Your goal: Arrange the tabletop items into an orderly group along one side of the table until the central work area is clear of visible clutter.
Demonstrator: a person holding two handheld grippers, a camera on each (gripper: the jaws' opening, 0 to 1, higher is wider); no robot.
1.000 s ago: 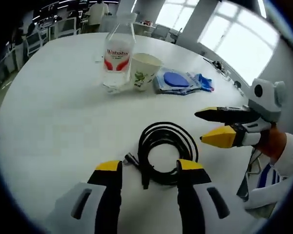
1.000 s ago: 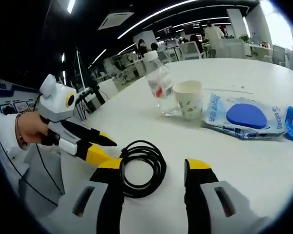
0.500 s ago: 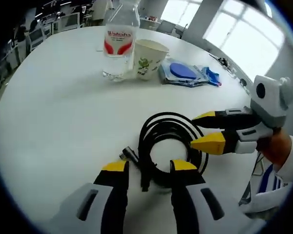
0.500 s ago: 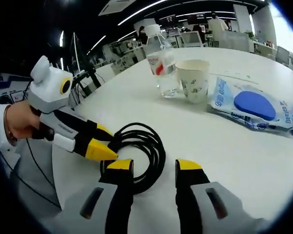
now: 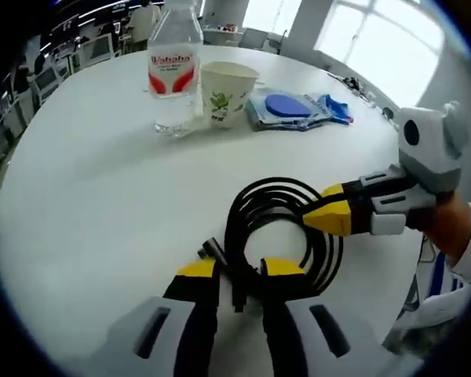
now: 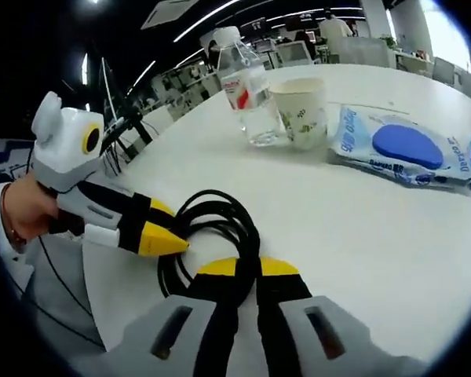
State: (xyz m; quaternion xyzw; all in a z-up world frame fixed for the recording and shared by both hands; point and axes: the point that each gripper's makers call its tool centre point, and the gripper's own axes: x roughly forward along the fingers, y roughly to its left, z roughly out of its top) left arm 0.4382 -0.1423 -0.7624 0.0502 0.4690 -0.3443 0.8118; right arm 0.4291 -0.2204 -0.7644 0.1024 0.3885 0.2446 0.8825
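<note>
Both my tongs close on the black coiled cable at the lower centre of the frame, near the worktop edge. The left tongs pinch its plug end between yellow tips; the right tongs are clamped across the bundled strands. My worry: the springy rubber loops could spill open as I lift, or the trailing plug could drag and snag, since each grip catches only part of the coil. At upper frame stand a clear plastic water bottle, a printed paper cup touching it, and a crinkly blue-and-white packet just beside them.
</note>
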